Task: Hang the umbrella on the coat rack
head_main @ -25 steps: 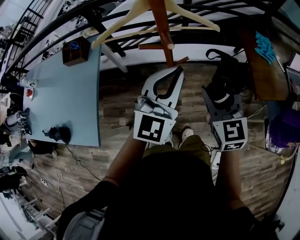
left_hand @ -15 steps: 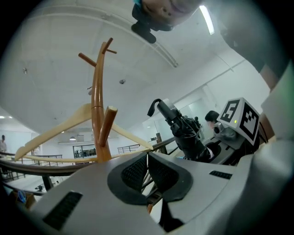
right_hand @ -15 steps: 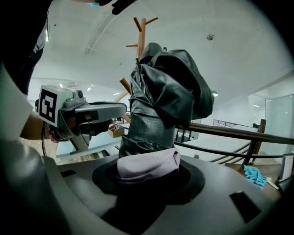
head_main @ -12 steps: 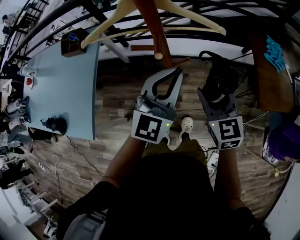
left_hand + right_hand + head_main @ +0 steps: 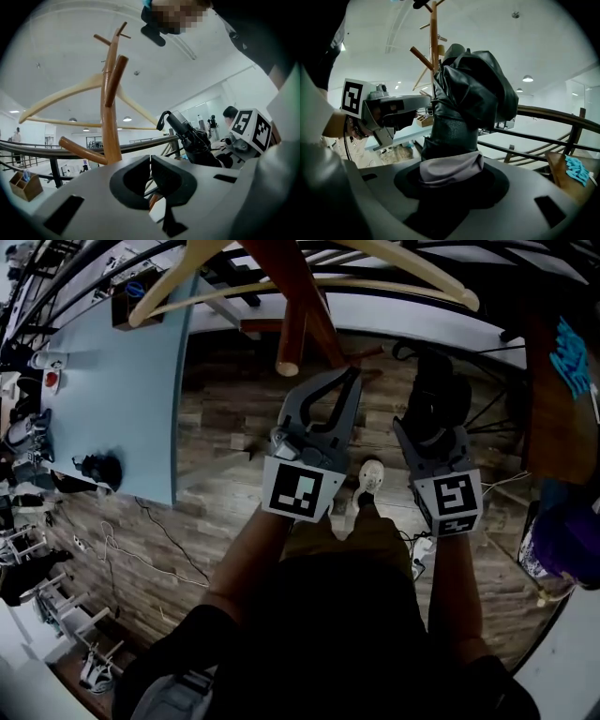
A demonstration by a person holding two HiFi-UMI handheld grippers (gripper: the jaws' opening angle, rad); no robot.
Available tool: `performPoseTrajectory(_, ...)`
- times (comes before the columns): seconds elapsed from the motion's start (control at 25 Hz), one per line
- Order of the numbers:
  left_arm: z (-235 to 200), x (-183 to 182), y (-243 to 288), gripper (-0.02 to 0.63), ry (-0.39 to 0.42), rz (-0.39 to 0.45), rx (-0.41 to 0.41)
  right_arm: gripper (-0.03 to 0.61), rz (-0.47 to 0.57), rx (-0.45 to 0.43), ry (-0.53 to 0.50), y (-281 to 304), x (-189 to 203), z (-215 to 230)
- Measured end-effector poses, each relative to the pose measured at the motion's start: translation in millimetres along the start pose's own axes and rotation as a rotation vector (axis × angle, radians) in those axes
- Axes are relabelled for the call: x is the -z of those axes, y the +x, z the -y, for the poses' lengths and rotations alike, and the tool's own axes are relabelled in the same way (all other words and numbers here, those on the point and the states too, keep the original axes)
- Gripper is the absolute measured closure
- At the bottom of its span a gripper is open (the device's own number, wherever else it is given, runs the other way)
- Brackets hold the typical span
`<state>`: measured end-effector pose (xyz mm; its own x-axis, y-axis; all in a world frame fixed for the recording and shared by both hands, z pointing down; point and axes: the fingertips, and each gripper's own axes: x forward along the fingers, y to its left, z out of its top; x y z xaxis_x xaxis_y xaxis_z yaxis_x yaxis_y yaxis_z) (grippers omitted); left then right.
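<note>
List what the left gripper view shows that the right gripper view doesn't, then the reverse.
Only the left gripper view: the left gripper from behind, its jaws shut tip to tip on nothing, and the strap loop at the umbrella's end. Only the right gripper view: the right gripper clamped on the folded umbrella, and a blue item at far right. Both: the coat rack, the umbrella and the dark railing.
</note>
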<state>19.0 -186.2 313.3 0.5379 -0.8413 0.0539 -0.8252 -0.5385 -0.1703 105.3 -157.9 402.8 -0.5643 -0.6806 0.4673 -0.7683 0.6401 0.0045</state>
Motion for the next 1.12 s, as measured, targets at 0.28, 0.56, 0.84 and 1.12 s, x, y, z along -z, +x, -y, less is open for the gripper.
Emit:
performPoseTrajectory(0.28, 1, 34, 11, 0.595, 0.002, -0.045, -0.017, 0.354, -0.067, -0.032, -0.006, 29, 41, 8)
performPoseTrajectory(0.56, 0, 58, 18, 0.596, 0.03, -0.08, -0.045, 0.353, -0.139, -0.052, -0.003, 49, 80, 1)
performPoseTrajectory(0.84, 5, 78, 28, 0.595, -0.003, -0.089, -0.055, 0.353, -0.154, -0.066, 0.043, 67, 107, 4)
performPoseTrajectory(1.12, 12, 96, 28, 0.597, 0.017, -0.125, -0.037, 0.353, -0.177, -0.066, 0.067, 91, 130, 7)
